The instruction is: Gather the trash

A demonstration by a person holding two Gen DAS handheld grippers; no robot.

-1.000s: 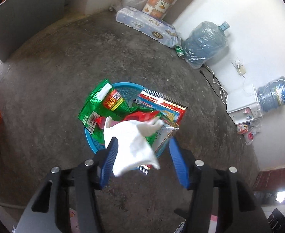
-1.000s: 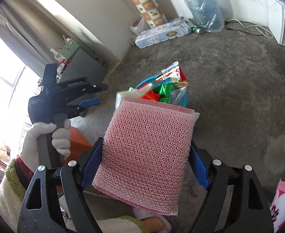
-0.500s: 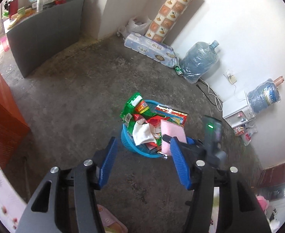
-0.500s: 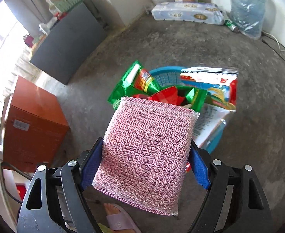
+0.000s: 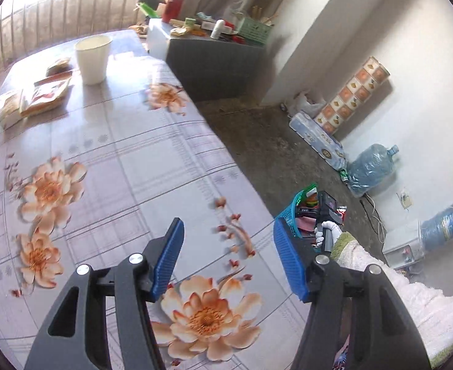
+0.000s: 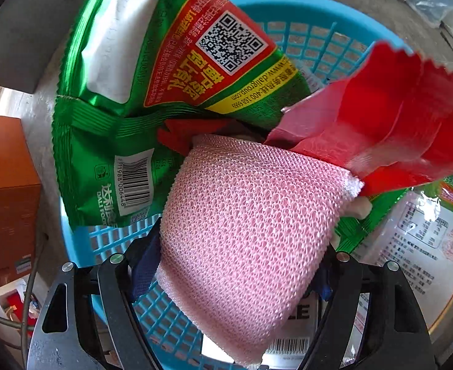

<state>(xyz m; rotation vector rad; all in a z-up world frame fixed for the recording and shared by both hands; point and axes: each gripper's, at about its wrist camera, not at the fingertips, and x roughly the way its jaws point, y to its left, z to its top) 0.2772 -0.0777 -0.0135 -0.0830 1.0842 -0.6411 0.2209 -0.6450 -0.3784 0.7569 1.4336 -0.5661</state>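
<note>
The right tool (image 6: 238,265) clamps the pink sponge (image 6: 251,215) over the blue basket (image 6: 303,9).

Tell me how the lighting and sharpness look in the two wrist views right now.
Left wrist view: window blown out, glare on the floral tablecloth, fisheye bends its edge, slight blur. Right wrist view: evenly lit; pink scrub pad and green wrapper sharp, red wrapper smeared at its edge.

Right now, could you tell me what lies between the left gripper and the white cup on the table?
Only bare tablecloth before the white cup, as the left wrist view shows. The left gripper has its jaws opening, nothing between them.
</note>
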